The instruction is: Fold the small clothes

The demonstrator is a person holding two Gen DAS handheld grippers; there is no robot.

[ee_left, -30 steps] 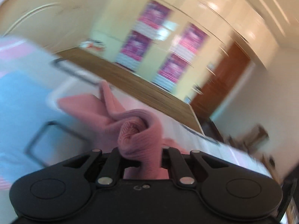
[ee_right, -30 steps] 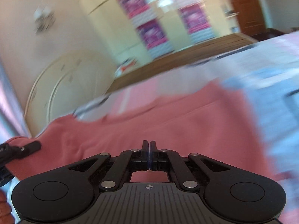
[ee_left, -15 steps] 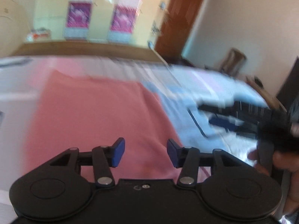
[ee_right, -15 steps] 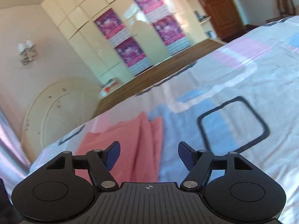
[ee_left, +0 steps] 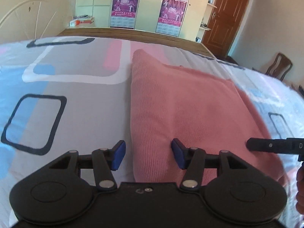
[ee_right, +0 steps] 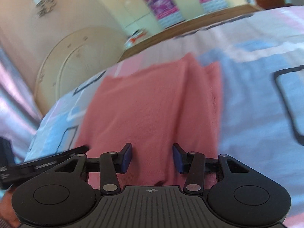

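pink cloth (ee_left: pixel 182 114) flat on bedsheet (ee_left: pixel 76 98), both tongs parted

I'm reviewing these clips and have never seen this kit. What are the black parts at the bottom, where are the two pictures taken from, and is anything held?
There is no robot: a person holds a hand tool with a two-finger claw in each hand. Each picture comes from a camera on one tool, looking along its fingers. The left claw and right claw are both open and hold nothing; the right one has just been closing a little. A folded pink cloth lies flat on the patterned bedsheet.
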